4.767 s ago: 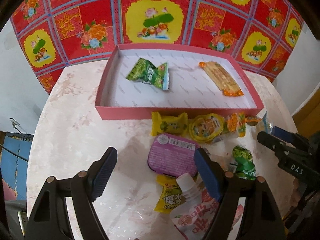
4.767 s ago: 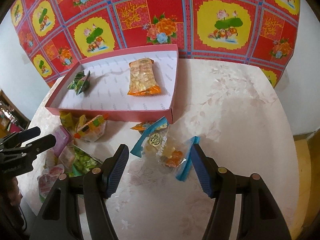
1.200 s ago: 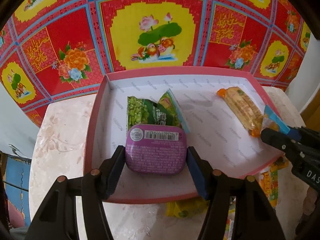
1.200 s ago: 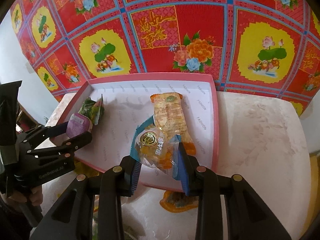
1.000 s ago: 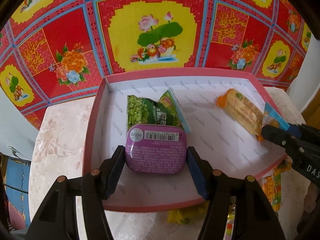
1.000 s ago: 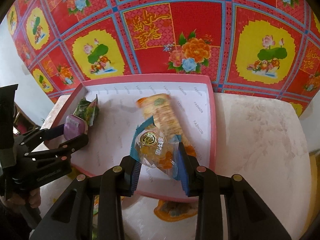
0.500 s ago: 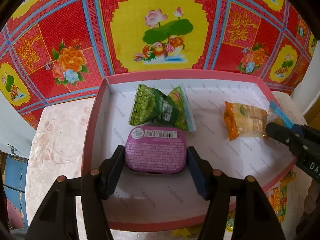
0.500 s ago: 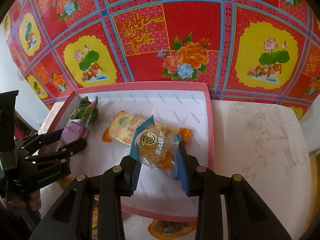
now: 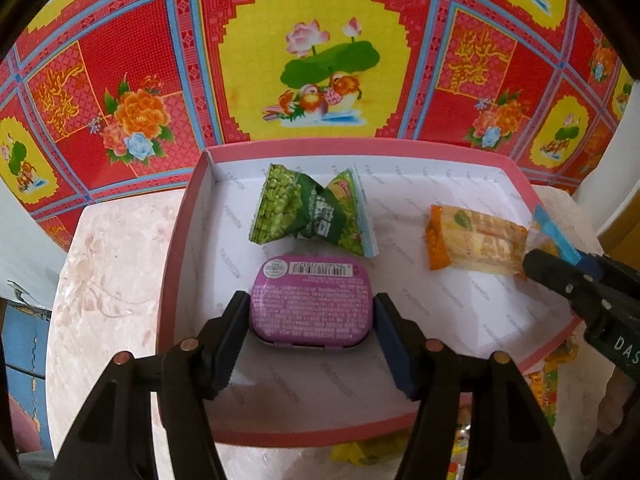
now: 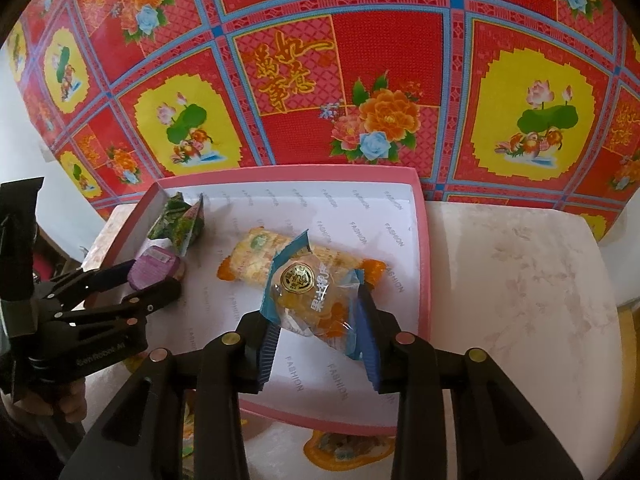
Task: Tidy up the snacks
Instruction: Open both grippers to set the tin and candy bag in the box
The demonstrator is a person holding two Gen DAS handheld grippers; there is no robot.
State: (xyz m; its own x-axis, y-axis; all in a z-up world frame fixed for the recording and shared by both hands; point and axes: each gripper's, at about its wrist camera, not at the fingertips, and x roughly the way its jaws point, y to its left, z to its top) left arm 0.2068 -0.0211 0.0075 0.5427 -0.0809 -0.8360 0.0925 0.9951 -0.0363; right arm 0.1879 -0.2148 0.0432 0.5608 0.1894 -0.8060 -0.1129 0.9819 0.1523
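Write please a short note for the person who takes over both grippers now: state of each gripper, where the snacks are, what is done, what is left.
Left gripper: shut on purple rounded tin, low over pink shallow cardboard tray.
Right gripper: jaws opening, clear blue-edged candy packet between them, over the tray.
Done: green crumpled snack bag and orange-ended cracker packet lie in the tray.
Left: release both, then fetch yellow and orange packets beside the tray's near edge.

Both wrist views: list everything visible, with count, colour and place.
Box: one, pink, white inside, on table.
Tin: one, purple, in box, between left tongs.
Green packets: apparently two, in box behind tin.
Orange packet: one, in box, right part.
Clear packet: one, blue-edged, between right tongs, which are opening.
Loose snacks: several, on table before box.
Cloth: red-yellow, behind.
Left tongs, right tongs: black.
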